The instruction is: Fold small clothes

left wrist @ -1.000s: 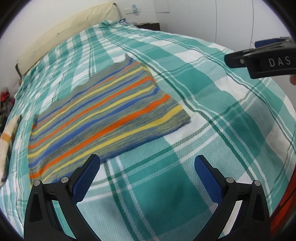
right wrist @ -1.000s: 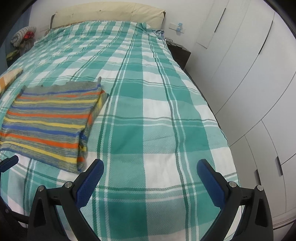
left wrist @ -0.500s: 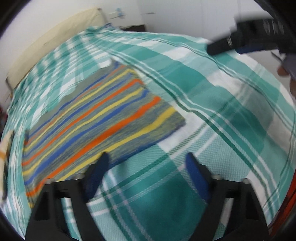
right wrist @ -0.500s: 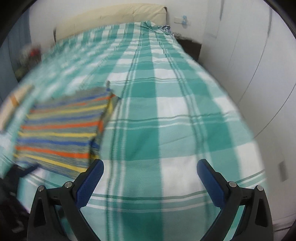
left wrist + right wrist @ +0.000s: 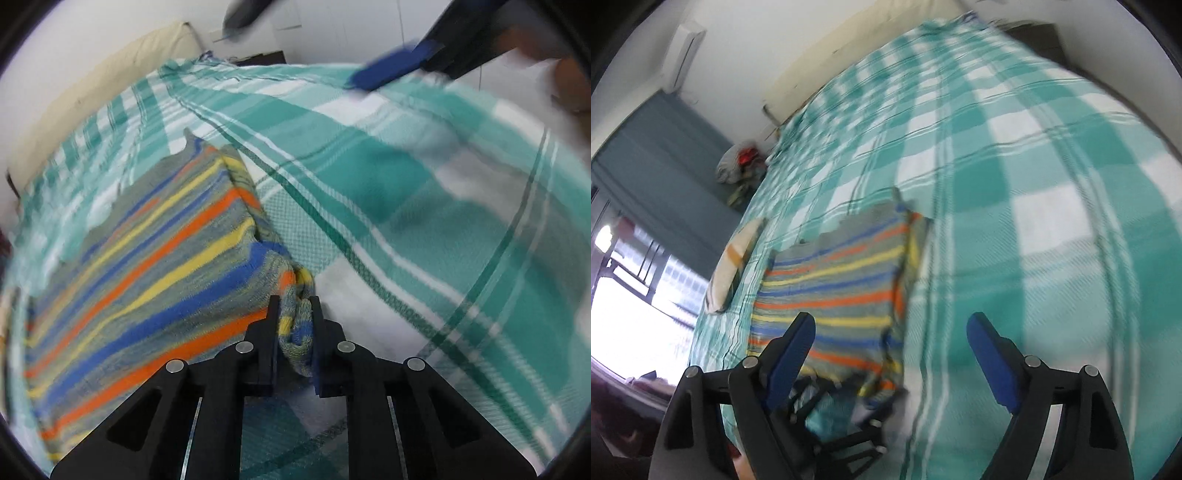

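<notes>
Teal-and-white checked bedspread [image 5: 1015, 166]; cream headboard [image 5: 110, 81] behind.

The folded garment [image 5: 140, 258] lies on the bed cover [image 5: 424, 206], well short of the headboard [image 5: 122, 74] behind it. To the garment's left lies another folded piece [image 5: 733, 262]; a nightstand [image 5: 1034, 31] stands beside the headboard's right end.

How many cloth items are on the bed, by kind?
Striped knit garment: 1
Cream folded item with orange stripe: 1
Green plaid bedspread: 1
Total: 3
</notes>
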{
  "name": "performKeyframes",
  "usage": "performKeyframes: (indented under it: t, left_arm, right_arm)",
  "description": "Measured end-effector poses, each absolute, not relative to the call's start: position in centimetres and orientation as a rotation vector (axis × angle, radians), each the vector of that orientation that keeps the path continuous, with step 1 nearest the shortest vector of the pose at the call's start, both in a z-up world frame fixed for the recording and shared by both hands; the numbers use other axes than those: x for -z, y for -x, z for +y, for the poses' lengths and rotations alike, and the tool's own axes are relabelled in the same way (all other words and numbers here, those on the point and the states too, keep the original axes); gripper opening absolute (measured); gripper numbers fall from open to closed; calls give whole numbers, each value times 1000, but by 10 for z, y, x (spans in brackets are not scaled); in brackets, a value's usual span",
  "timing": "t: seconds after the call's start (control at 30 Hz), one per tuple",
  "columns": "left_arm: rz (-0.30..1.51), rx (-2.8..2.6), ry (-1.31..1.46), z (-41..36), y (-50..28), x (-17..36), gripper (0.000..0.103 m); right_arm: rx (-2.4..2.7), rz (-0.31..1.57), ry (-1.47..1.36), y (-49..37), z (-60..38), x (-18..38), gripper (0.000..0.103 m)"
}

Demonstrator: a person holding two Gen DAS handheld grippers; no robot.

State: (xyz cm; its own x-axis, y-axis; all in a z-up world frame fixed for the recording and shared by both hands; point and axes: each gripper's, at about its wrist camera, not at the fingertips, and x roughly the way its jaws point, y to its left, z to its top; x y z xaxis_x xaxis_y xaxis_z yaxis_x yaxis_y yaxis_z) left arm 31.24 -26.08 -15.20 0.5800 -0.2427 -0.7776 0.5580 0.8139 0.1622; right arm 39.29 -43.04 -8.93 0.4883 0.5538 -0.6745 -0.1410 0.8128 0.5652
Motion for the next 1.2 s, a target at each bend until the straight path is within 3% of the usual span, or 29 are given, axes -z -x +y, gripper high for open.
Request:
performKeyframes:
  t: [0.27,0.3,0.33,0.37,0.57,0.7,0.93,1.0,1.1,1.17,1.2]
  left_arm:
    - [812,572,-268,-237,-313,137,9]
    - [813,579,-239,-233,-313,134,9]
    - [808,582,-198,-224,-313,128,9]
    - [799,573,-135,-208,-313,118,9]
    - [751,450,196,-83,-306,73,8]
    - [747,327,320,-6,-297,70,8]
    - [793,119,407,74,-291,111,8]
    - [840,51,413,86,-293,133,13]
    - [891,-6,458,106,-286,150,28]
    - [866,-18,462,113,-276,141,54]
    - [829,-22,456,116,-270,131,59]
  right_arm:
    - [-402,1120,-667,-510,-406,174,83]
    - [-412,1116,-680,-518,-399,179,68]
    - [-406,1106,-669,-523,-395,179,27]
    - [-354,1097,-635,-528,-390,176,5]
    - [-439,970,-516,-525,-338,100,8]
    - [-581,933,-464,-526,-259,60,8]
    - [-717,987,-355,-538,-99,71,8]
    - [-744,1010,-358,-538,-69,89,14]
    - [-787,1060,-368,-528,-47,112,50]
    - [-788,1034,-368,-516,-62,111,50]
    - [-777,1014,-366,-511,-73,107,51]
